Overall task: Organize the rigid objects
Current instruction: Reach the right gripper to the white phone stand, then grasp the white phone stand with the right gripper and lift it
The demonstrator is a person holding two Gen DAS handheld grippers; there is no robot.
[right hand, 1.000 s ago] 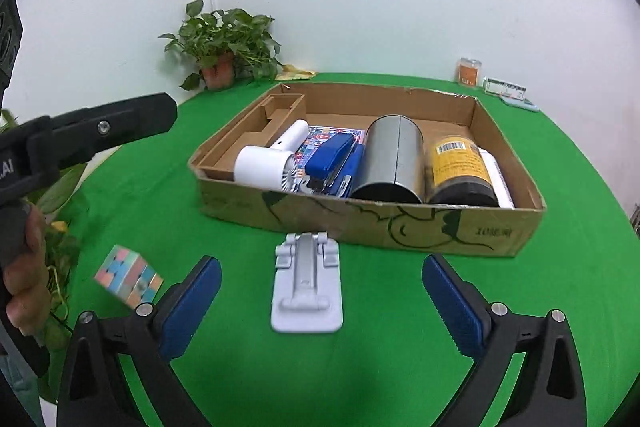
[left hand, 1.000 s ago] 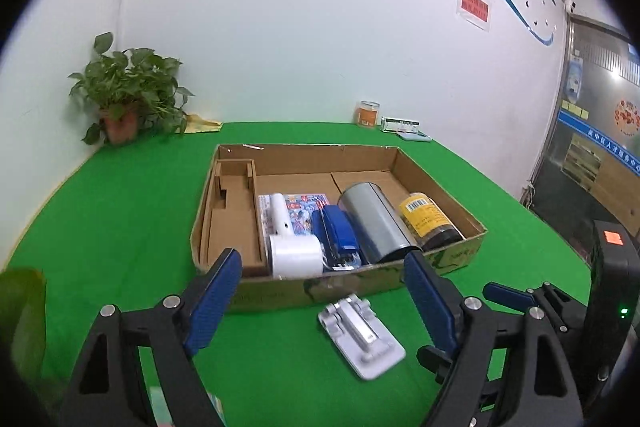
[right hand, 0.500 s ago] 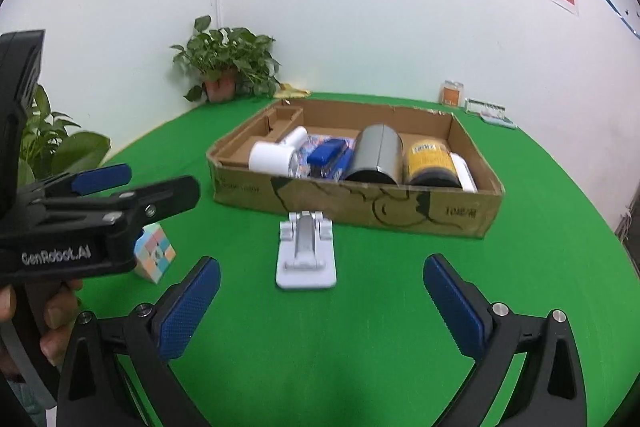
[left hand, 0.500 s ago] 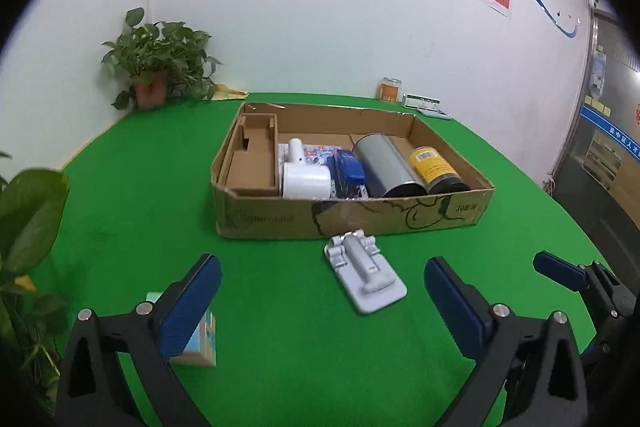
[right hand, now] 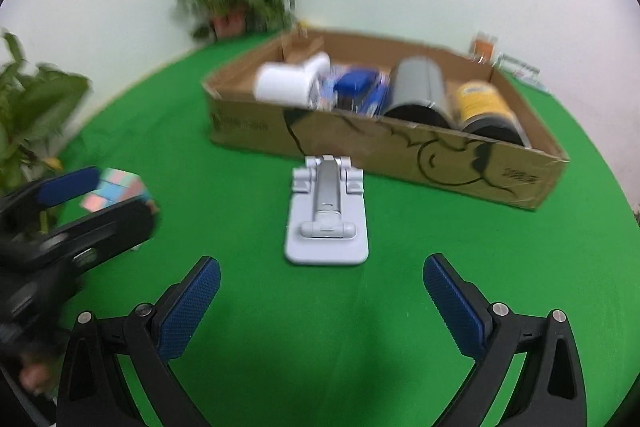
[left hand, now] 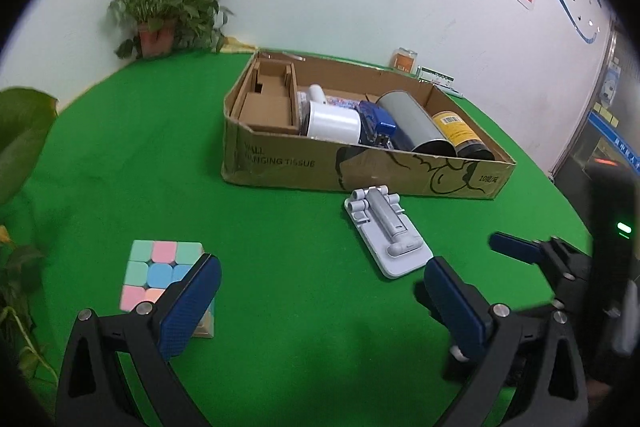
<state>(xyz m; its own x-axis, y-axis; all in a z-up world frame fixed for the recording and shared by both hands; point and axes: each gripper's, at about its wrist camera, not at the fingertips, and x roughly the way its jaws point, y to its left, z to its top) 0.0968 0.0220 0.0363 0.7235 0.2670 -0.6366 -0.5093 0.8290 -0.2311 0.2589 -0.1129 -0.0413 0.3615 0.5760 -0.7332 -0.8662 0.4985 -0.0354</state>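
While both tongs hang over the green felt table (left hand: 120, 155), the biggest item is the shallow corrugated cardboard box (left hand: 360, 171) with printed lettering and a black line drawing on its near wall. It sits just behind the phone stand and holds a white roll (left hand: 334, 123), a blue stapler (left hand: 378, 125), a grey metal cylinder (left hand: 416, 123) and a yellow-labelled dark jar (left hand: 460, 131), all lying on their sides. Potted plant (left hand: 168, 15) stands at the far wall and leaves crowd the left edge. The grey plastic phone stand (right hand: 326, 215) lies flat, folded, just ahead of the right gripper (right hand: 320, 291), centred on its gap. Pastel puzzle cube (left hand: 156, 273) sits on the felt, partly hidden behind the left finger of the left gripper (left hand: 320, 291). Both grippers are spread wide, holding nothing.
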